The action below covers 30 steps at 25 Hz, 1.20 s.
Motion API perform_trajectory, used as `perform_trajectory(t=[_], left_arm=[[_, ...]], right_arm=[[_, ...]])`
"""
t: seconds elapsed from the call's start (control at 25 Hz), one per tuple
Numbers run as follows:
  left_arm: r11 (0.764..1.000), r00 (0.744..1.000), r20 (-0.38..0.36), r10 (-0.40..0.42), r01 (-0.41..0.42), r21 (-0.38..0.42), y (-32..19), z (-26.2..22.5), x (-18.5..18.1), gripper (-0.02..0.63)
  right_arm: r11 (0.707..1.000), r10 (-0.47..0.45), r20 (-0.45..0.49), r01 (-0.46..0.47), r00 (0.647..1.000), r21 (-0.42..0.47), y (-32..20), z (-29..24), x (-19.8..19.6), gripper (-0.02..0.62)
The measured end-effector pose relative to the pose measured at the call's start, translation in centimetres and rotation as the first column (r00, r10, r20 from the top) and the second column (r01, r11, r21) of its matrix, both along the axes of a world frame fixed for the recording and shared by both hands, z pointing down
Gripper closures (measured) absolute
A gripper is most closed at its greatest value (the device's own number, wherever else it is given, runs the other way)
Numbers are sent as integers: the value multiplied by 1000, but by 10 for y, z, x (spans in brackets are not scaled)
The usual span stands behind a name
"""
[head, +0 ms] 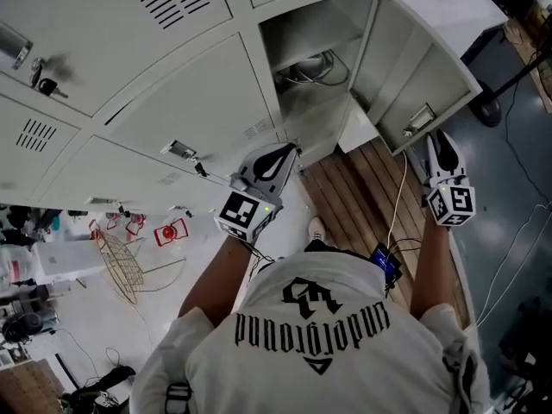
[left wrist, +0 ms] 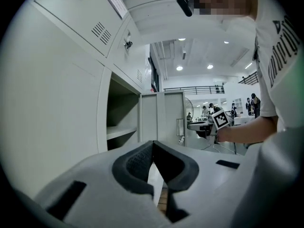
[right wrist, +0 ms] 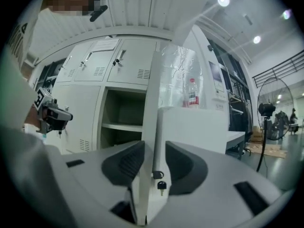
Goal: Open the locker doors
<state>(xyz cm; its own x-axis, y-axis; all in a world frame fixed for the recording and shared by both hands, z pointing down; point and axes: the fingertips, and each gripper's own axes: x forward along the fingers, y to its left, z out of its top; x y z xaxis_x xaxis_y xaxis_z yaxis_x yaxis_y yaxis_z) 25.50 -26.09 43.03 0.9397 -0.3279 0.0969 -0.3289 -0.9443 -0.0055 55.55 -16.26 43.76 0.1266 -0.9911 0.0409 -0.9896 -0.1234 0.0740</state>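
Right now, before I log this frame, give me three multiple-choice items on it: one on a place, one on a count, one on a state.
1. Where is the right claw?
A. at the free edge of the open locker door
B. on the floor
C. on a closed door's handle

2. How many locker doors stand open in the head view?
A. none
B. one
C. three

3. How do the right claw's jaws stand?
A. shut, with nothing between them
B. apart, with the door edge between them
C. out of sight

Answers:
1 A, the door's edge runs up between its two pads.
2 B, only the door by the right claw is swung out.
3 B, a gap shows between the door edge and one pad.
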Motion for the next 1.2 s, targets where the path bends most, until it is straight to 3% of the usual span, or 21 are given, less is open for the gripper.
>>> perform_trajectory(t=[0.04, 0.2, 0.56, 0.88, 1.2], left_arm=[[1000, 1000, 0, -9, 9, 13, 0, -1, -11, 598], [998, 999, -1, -44, 44, 44, 7, -6, -54, 598], [993, 994, -23, -105, 106, 57, 48, -26, -150, 598], [973, 981, -34, -193, 196, 122, 84, -37, -250, 598], [939, 950, -46, -310, 313, 140, 112, -45, -338, 598]], right_arm=[[1000, 21, -7, -21, 1000, 10, 4, -4, -5, 434], [998, 41, -44, -39, 998, 49, 16, -24, -40, 411], [981, -172, -35, 174, 985, 80, 10, -39, -201, 393], [921, -373, -46, 376, 927, 103, 9, -56, -342, 388], [842, -526, -44, 527, 849, 114, 7, -60, -450, 380]])
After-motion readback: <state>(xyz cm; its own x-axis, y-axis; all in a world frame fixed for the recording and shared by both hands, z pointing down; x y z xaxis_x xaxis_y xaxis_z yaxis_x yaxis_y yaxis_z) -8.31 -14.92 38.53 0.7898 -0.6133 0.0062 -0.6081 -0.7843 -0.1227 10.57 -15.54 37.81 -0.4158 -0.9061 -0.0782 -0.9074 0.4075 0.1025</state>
